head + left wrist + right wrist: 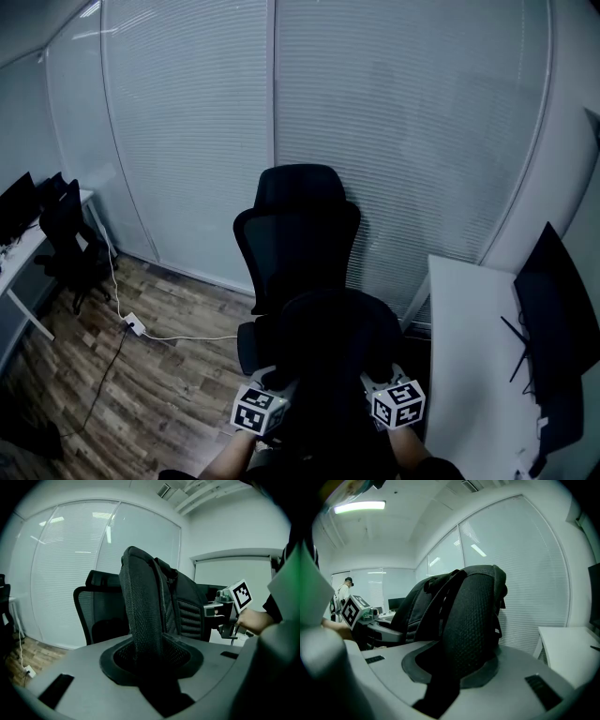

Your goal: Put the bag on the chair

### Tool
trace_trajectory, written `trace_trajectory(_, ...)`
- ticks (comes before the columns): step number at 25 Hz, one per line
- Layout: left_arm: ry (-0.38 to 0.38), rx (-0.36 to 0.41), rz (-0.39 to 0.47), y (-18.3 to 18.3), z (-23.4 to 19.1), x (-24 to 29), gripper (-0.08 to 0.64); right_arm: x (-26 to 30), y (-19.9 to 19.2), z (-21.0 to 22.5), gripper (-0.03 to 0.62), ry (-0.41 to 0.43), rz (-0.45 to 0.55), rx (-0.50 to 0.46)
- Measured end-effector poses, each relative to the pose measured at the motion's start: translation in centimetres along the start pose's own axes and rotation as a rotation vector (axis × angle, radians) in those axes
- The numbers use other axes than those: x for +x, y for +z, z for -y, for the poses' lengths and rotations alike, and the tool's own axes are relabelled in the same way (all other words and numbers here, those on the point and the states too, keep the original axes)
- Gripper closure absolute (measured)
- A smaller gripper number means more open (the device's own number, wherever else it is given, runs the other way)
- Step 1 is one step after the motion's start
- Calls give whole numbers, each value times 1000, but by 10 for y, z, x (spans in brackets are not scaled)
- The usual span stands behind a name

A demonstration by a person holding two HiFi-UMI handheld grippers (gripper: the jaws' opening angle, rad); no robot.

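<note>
Overhead, the head view shows the black fabric backpack (333, 361) held upright, its long axis vertical, between the left gripper (275, 382) and the right gripper (377, 382), just in front of the black mesh-backed office chair (298, 234). In the left gripper view, the jaws clamp a padded black mesh shoulder strap (143, 611) that rises straight up. In the right gripper view, the jaws pinch the second mesh strap (476, 620), which is broad, rounded and coarse-woven.

Office: desk (464, 375), monitor (15, 208), swivel chair (296, 234), blinded glass walls (403, 122).
</note>
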State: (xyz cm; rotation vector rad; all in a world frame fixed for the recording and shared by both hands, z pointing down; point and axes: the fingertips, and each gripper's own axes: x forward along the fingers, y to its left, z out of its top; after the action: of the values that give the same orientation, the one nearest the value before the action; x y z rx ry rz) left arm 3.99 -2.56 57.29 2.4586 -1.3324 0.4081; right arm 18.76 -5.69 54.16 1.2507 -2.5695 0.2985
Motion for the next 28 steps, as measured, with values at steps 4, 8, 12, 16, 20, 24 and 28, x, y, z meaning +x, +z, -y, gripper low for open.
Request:
trace_trajectory(4, -24, 2, -7, 5, -23, 5, 416, 20, 6, -3, 485, -25, -6, 10)
trace_trajectory(8, -53, 0, -10, 14, -53, 12, 416, 46, 20, -8, 485, -57, -15, 9)
trace_trajectory(12, -99, 1, -3, 28, -86, 17, 416, 74, 38, -15, 485, -100, -6, 3)
trace_trajectory(16, -151, 6, 18, 43, -120, 23, 416, 101, 57, -22, 485, -151, 10, -4)
trace_trajectory(20, -194, 35, 15, 60, -145, 34, 416, 125, 71, -19, 485, -189, 26, 4)
trace_trajectory(24, -200, 38, 15, 74, -163, 53, 416, 147, 82, -5, 485, -197, 25, 7)
trace_trajectory(28, -179, 7, 23, 80, -177, 76, 416, 171, 89, 15, 485, -167, 9, -13)
